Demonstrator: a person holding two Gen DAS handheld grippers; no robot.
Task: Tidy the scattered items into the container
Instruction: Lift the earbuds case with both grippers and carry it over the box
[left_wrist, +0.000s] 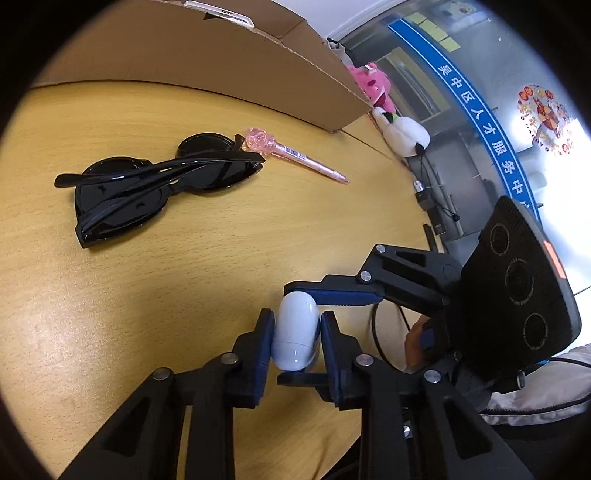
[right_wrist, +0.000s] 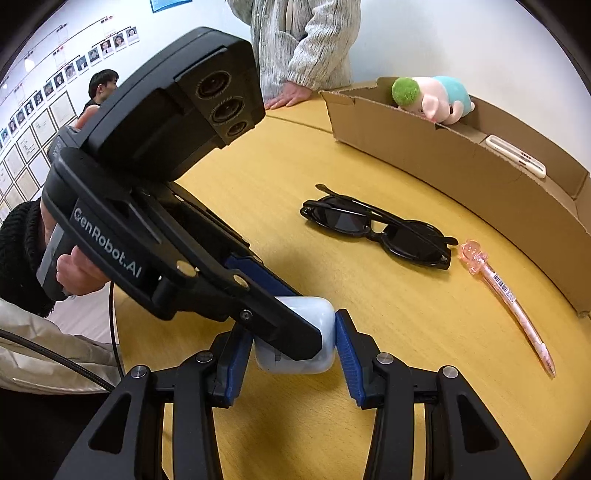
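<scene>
Open tabletop at centre; clutter toward the box wall

Right wrist view: bare yellow wooden table (right_wrist: 406, 325) lies free at centre and lower right. Black folded sunglasses (right_wrist: 376, 229) and the pink clear-topped pen (right_wrist: 509, 295) lie just before the brown cardboard box (right_wrist: 461, 177) at upper right. The left gripper (right_wrist: 295, 332) fills the left side.

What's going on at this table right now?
A person is tidying loose items into a cardboard box. Both claws grip one white earbud case: the left claw on its narrow sides, the right claw on its wide ones. Black sunglasses and a pink pen lie on the table. A plush pig and a phone are boxed.
</scene>
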